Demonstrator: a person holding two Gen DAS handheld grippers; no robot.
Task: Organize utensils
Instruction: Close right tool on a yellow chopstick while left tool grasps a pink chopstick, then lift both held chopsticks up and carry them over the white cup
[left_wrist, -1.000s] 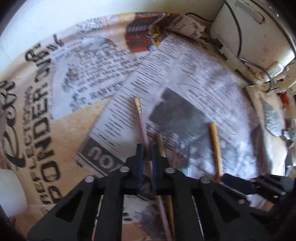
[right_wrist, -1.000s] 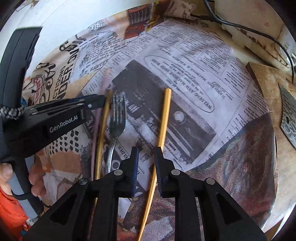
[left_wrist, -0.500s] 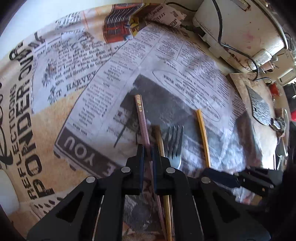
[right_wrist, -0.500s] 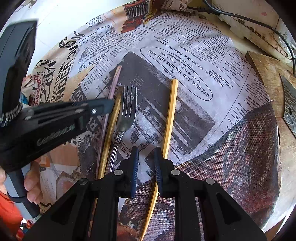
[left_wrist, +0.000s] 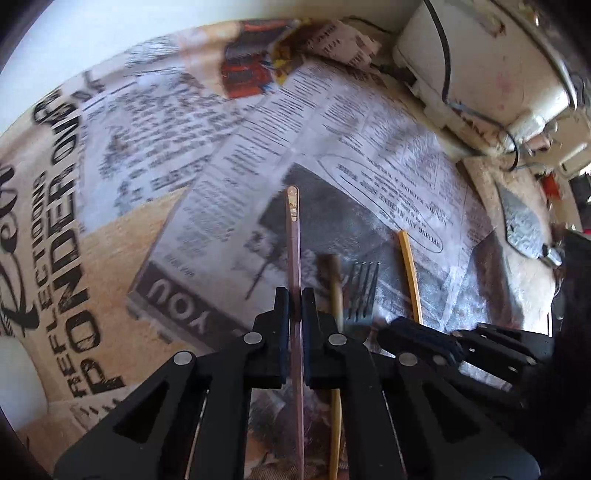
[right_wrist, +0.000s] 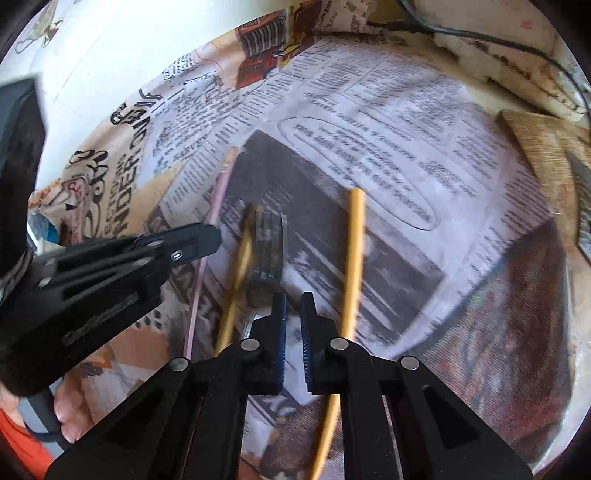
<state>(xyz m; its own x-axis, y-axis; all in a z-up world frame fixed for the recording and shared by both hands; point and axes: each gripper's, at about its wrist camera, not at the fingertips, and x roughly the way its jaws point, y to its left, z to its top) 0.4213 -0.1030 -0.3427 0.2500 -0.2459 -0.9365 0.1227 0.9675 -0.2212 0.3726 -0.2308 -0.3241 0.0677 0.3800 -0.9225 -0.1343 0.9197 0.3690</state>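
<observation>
The left gripper (left_wrist: 294, 314) reaches low over the table, its fingers pinched tight on a pink chopstick (left_wrist: 294, 243) that runs straight between the pads, its decorated tip pointing away toward the far side. The right gripper (right_wrist: 291, 321) hovers just to its right, jaws nearly together with a thin gap and nothing between them; it sits above the space between the fork (right_wrist: 269, 251) and a yellow chopstick (right_wrist: 352, 266). The person's left hand (right_wrist: 74, 406) shows at the lower edge, wrapped round the left tool's handle. Counting the utensils on the cloth: three chopsticks, one pink and two yellow, and one fork. The second yellow chopstick (left_wrist: 335, 291) lies just beside the fork on its left, blurred; the other lies apart on the fork's right. All rest roughly parallel on a newspaper-print tablecloth (left_wrist: 110, 229). Readable on it, upside down: "YOU", "PONDER", "REFLECTIONS", and in an oval, "WELDING AND MACHINE SHOP WORK". At the far right a white appliance (left_wrist: 480, 74) with a black cable stands near a wooden board (right_wrist: 543, 147).
</observation>
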